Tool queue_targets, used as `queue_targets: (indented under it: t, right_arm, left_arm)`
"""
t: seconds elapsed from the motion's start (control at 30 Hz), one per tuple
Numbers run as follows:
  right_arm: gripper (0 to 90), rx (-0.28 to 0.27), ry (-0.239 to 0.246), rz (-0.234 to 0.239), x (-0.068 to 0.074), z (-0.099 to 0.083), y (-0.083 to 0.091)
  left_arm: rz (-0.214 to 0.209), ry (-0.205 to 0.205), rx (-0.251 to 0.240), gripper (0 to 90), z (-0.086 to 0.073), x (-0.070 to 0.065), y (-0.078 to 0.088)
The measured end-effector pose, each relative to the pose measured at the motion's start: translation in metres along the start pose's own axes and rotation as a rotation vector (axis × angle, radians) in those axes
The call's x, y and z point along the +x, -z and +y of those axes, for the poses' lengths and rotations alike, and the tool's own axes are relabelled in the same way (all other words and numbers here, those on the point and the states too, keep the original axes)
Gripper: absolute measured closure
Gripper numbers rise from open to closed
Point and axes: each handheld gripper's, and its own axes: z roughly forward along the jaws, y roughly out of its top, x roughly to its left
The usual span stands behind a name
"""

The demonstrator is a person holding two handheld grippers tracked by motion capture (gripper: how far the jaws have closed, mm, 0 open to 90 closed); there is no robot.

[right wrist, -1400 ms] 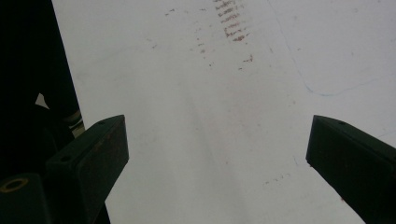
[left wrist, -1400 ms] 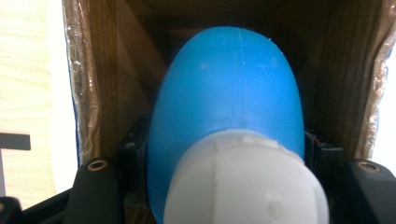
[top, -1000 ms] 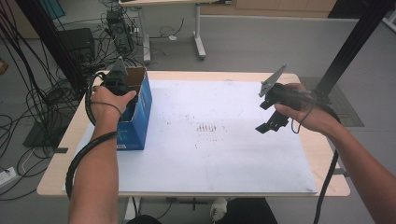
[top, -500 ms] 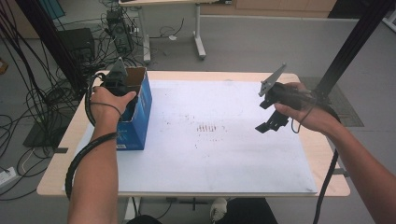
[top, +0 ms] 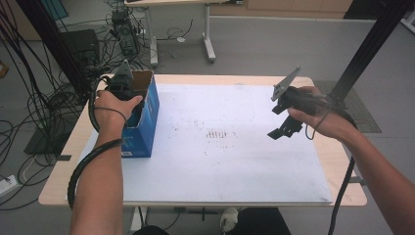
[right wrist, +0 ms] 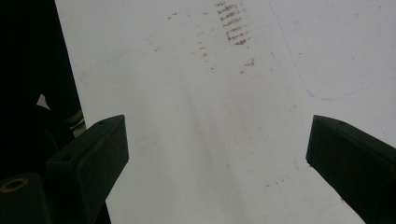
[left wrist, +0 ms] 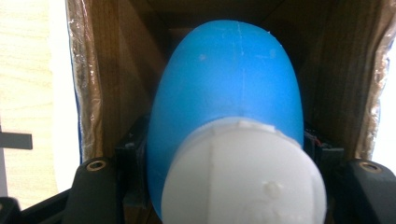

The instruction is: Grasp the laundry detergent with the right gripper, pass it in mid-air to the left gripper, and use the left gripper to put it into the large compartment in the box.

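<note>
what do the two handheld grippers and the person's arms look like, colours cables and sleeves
Both grippers are black. The left gripper and right gripper each carry a grey three-cornered plate on top. A thick black cable trails from each along the forearm. The right gripper's jaws are flat, blocky black pads. Both forearms are bare, with no sleeves in sight.

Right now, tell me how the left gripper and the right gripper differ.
The left gripper is shut on a blue bottle with a white cap; the right gripper is open with nothing between its jaws. The left gripper reaches into the open blue cardboard box; the right gripper hangs above the white table mat, touching nothing. Both are black, each held in one hand.
</note>
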Motion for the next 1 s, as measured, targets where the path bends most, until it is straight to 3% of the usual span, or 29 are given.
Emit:
queue_targets:
  t: [0.33, 1.0]
  right_arm:
    - [5.9, -0.002, 0.000, -0.001, 0.000, -0.001, 0.001]
    - [5.9, -0.001, -0.015, 0.004, -0.001, -0.002, 0.000]
  left_arm:
    - [0.002, 0.002, -0.003, 34.0, 0.000, 0.000, 0.004]
    - [0.035, -0.022, -0.051, 26.4, -0.008, -0.004, 0.050]
